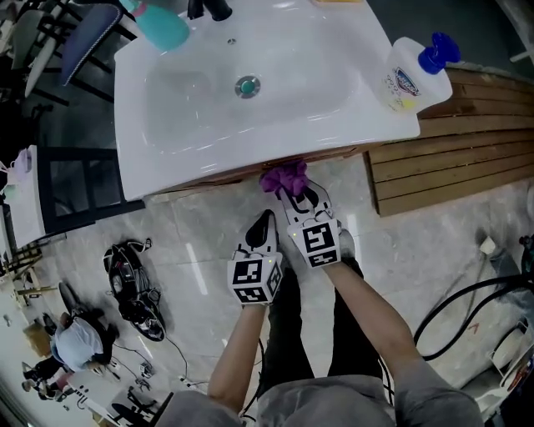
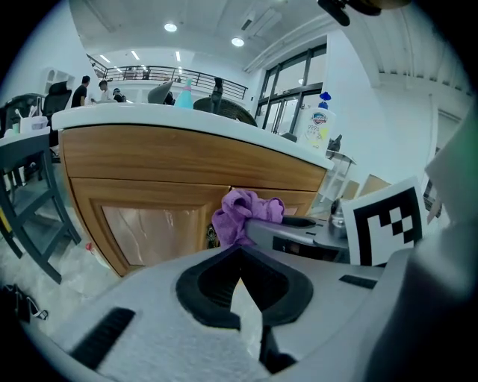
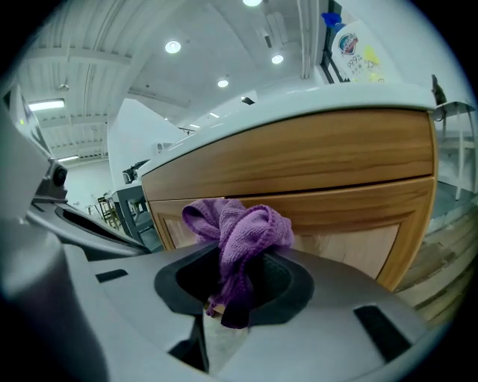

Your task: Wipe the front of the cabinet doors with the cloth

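Observation:
A crumpled purple cloth point(image 1: 284, 177) is pinched in my right gripper point(image 1: 299, 195), which is shut on it just under the white sink's front edge point(image 1: 250, 167). In the right gripper view the cloth point(image 3: 240, 227) bulges out of the right gripper point(image 3: 230, 292), close to the wooden cabinet doors point(image 3: 351, 224). My left gripper point(image 1: 265, 222) hangs beside it, slightly further back, shut and holding nothing. From the left gripper view, the left gripper point(image 2: 239, 277) points at the cabinet doors point(image 2: 149, 224), with the cloth point(image 2: 243, 213) touching or nearly touching the seam between the doors.
A soap bottle with a blue pump point(image 1: 413, 71) stands on the sink's right corner, a teal bottle point(image 1: 163, 25) at the back left. Wooden slats point(image 1: 450, 158) lie right of the cabinet. Cables point(image 1: 450, 308) trail on the floor at right, black gear point(image 1: 129, 288) at left.

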Demonstrator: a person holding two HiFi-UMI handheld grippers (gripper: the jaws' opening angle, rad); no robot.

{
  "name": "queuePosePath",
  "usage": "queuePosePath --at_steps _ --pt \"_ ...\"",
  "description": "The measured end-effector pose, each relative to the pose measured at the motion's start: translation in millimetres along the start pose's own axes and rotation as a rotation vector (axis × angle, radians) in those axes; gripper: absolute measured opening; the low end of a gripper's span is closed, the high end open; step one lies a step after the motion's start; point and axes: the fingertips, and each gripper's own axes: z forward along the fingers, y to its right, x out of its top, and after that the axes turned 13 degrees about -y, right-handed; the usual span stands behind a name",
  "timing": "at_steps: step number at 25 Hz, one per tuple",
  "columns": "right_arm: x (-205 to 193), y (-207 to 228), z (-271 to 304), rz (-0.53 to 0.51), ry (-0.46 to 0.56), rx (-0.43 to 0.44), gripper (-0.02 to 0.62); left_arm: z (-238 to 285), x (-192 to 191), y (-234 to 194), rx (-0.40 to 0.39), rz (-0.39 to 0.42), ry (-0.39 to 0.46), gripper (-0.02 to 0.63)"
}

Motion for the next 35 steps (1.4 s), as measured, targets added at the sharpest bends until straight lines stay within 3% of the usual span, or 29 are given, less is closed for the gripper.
queuePosePath --at_steps 17,35 --pt "7 9 21 -0.008 0.03 -0.05 0.094 1 -17 -17 0.022 -0.017 -0.028 0.008" --pt "2 46 4 0.032 0.029 -0.085 0.094 12 -26 13 0.002 -0.009 -0.052 0.008"
